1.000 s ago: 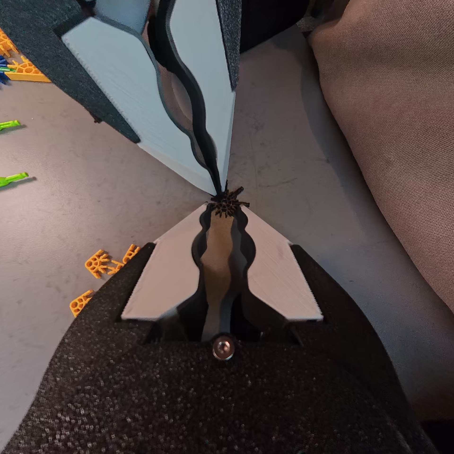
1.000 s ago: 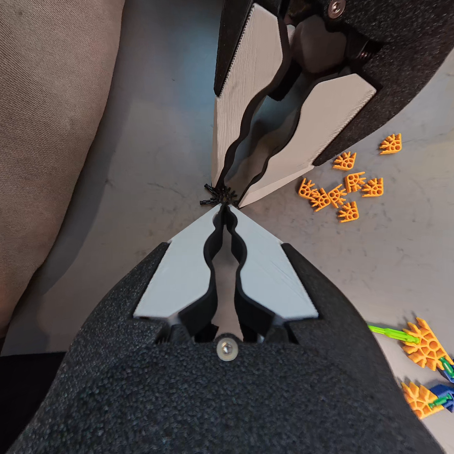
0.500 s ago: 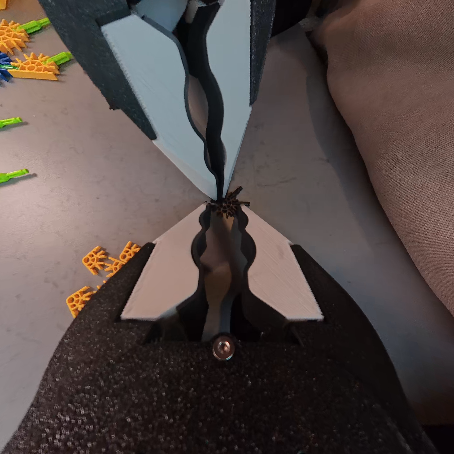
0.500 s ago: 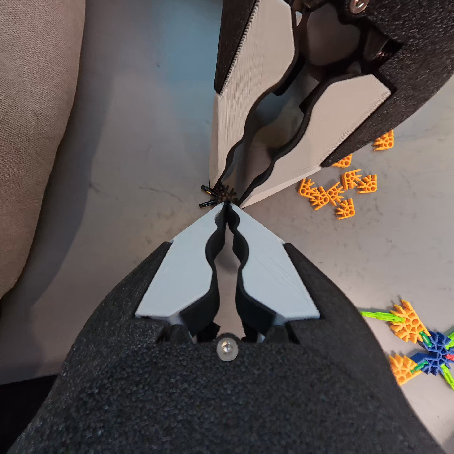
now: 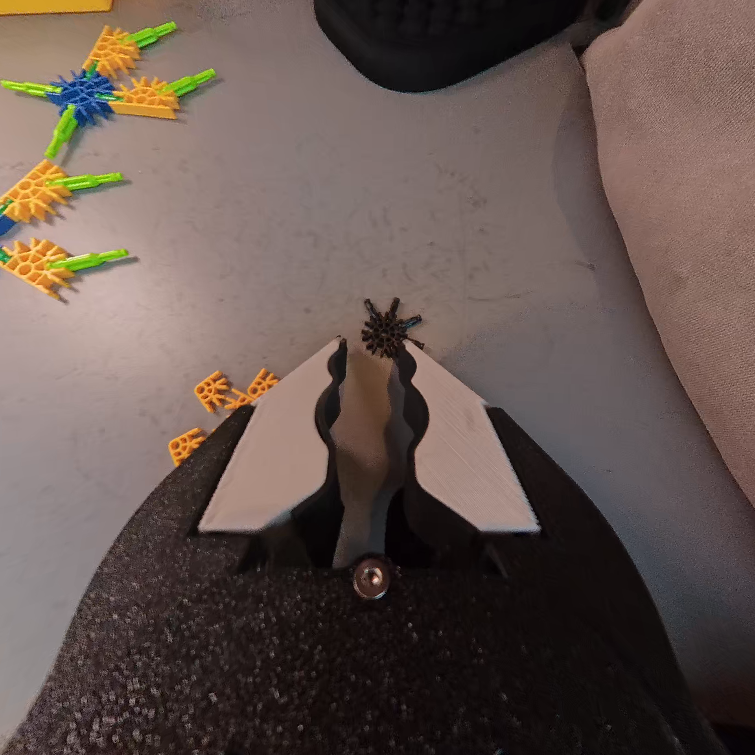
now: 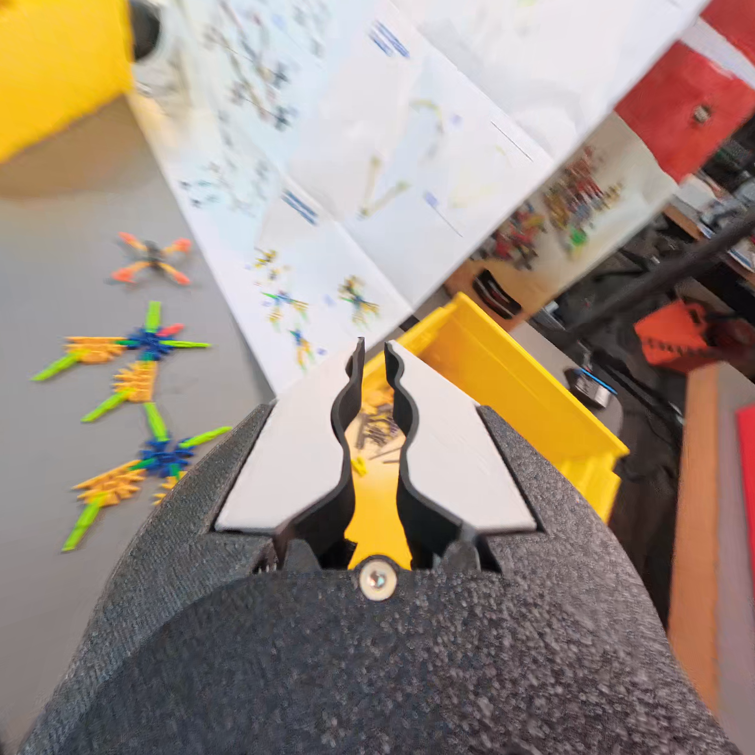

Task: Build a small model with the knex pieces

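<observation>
Grey desk [image 5: 286,245] carries your black snowflake connector [image 5: 386,329], touching one finger of your parted left gripper [image 5: 374,347]. Your right gripper [image 6: 372,347], fingers slightly apart and empty, points over the yellow parts bin [image 6: 510,367].

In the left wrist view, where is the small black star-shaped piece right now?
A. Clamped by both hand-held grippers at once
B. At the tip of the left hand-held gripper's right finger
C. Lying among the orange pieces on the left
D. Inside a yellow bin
B. The black star-shaped piece sits against the right fingertip of the left hand-held gripper, whose jaws stand apart, and no other gripper touches it.
</observation>
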The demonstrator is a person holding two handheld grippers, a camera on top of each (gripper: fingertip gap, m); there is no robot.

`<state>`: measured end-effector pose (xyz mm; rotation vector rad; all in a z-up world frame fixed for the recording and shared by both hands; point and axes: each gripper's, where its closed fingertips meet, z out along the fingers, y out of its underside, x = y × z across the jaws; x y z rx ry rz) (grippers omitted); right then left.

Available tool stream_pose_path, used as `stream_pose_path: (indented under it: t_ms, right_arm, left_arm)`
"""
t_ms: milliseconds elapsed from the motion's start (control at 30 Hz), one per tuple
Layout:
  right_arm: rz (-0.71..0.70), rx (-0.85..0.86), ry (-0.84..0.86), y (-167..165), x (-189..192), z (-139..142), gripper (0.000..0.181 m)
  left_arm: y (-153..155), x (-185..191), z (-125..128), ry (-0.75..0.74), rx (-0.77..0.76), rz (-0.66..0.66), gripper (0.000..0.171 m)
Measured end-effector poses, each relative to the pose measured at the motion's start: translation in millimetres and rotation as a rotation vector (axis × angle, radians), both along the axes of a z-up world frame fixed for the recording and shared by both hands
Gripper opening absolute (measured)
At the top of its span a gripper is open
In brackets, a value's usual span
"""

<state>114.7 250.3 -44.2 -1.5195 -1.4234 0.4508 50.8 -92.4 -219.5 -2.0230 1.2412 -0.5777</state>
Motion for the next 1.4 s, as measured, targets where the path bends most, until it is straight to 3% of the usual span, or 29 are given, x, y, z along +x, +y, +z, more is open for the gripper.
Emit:
stream_pose_path:
  t_ms: [67,167,300,433,667,900,1400]
  right_arm:
    - [-0.132,-0.039,-0.06,62.6,15.5,-20.2,0.009]
    - [-0.186,-0.183,-0.144,117.3,19.2,-68.0,0.013]
    - [-0.18,-0.329,-0.253,150.6,8.5,-128.1,0.013]
    - [-0.181,-0.371,-0.345,161.7,-2.8,-155.3,0.013]
    - [-0.231,-0.473,-0.377,165.3,-6.3,-173.9,0.009]
    - [-0.217,-0.489,-0.373,164.7,-7.4,-174.4,0.005]
    - [-0.274,-0.729,-0.281,165.2,-10.9,-172.5,0.007]
  left_arm:
    - [6.5,-6.9,2.1,0.003,0.007,0.061,0.024]
    - [12.9,-15.4,8.7,-0.021,0.003,0.155,0.024]
    - [12.8,-16.8,17.0,-0.076,-0.034,0.26,0.024]
    - [6.4,-7.1,13.3,-0.07,-0.063,0.31,0.034]
    - [2.4,0.5,-1.6,-0.03,-0.103,0.311,0.039]
    - [3.2,-0.3,-1.9,-0.044,-0.096,0.297,0.034]
    - [2.2,-1.0,-1.7,-0.081,-0.087,0.27,0.034]
